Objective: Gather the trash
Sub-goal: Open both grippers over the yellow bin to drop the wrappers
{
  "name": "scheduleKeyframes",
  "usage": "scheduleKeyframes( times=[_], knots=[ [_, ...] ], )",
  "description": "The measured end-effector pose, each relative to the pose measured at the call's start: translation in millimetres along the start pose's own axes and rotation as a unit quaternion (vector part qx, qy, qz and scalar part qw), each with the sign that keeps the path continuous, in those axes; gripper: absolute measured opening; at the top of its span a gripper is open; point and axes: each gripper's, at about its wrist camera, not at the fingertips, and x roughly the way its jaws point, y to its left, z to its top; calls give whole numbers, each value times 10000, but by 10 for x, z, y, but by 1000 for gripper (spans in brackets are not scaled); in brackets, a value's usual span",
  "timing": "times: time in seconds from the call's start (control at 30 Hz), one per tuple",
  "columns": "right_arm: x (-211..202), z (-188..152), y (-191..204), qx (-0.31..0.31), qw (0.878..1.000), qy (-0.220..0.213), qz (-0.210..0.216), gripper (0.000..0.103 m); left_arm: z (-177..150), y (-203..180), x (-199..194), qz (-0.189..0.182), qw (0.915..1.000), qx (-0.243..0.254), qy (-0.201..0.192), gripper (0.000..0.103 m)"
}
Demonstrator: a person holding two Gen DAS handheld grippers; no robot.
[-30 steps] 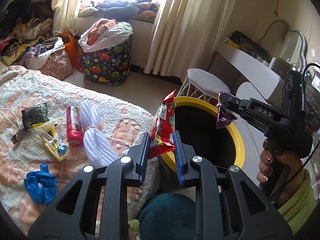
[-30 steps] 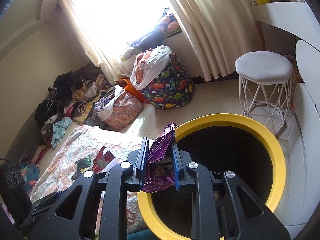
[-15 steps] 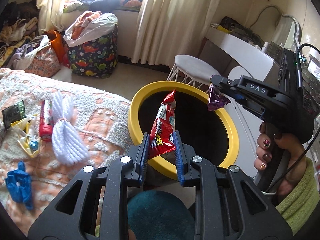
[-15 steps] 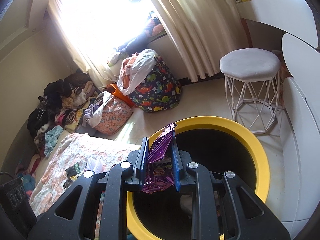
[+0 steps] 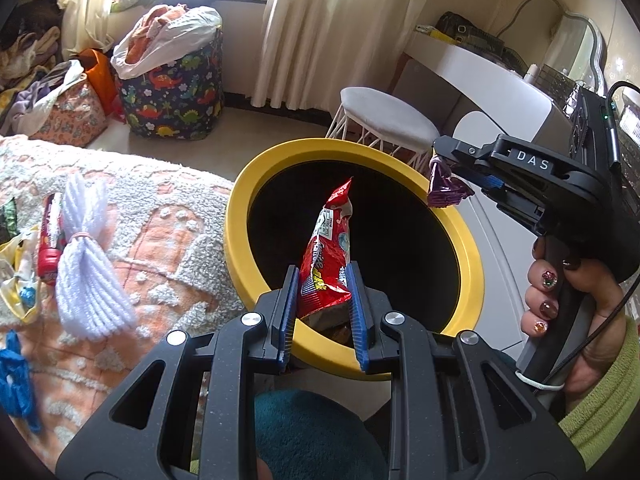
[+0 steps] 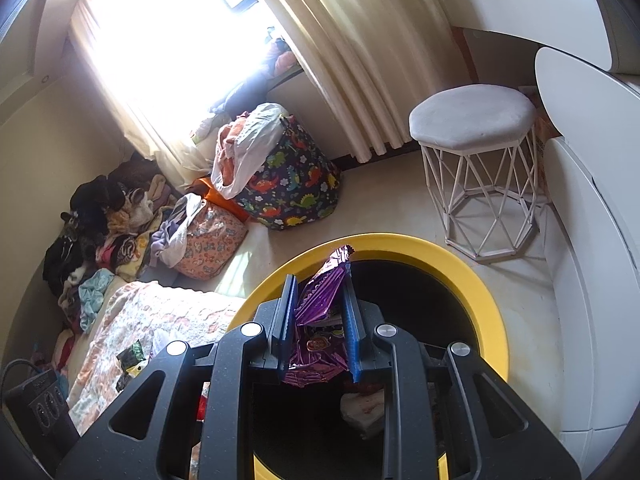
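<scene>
My left gripper (image 5: 323, 276) is shut on a red snack packet (image 5: 328, 248), held upright over the near rim of a yellow-rimmed black bin (image 5: 468, 248). My right gripper (image 6: 318, 282) is shut on a crumpled purple wrapper (image 6: 320, 300) above the same bin (image 6: 492, 308). In the left wrist view the right gripper (image 5: 450, 178), held by a hand (image 5: 568, 308), hangs the purple wrapper (image 5: 442, 188) over the bin's far right rim. Some trash (image 6: 362, 408) lies at the bin's bottom.
Left of the bin a blanket (image 5: 160, 216) carries a white yarn bundle (image 5: 86, 256), a red tube (image 5: 50, 240), a blue scrap (image 5: 14, 384) and wrappers. A white stool (image 5: 384, 116), a dinosaur-print hamper (image 5: 172, 92) and a white desk (image 5: 480, 64) stand beyond.
Both grippers have moved forward and down over the bin, which now fills more of each view. The red packet and purple wrapper stay clamped.
</scene>
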Motion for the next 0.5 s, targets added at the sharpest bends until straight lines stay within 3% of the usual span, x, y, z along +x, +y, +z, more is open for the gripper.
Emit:
scheduleKeyframes(
  times=[0.23, 0.3, 0.4, 0.47, 0.5],
  knots=[
    [66, 4, -55, 60, 9999, 90, 26, 23, 53, 21, 155, -3, 9999, -31, 97, 18],
    [95, -2, -73, 112, 9998, 127, 49, 36, 70, 38, 178, -38, 9999, -53, 76, 18],
    [127, -12, -81, 143, 9998, 167, 7, 46, 76, 79, 150, 1, 9999, -105, -18, 42],
    [139, -19, -77, 159, 9997, 177, -23, 51, 73, 128, 96, 22, 9997, -229, -120, 67],
    [142, -22, -76, 163, 9997, 175, -31, 55, 72, 150, 64, 43, 9994, -287, -178, 71]
  ],
)
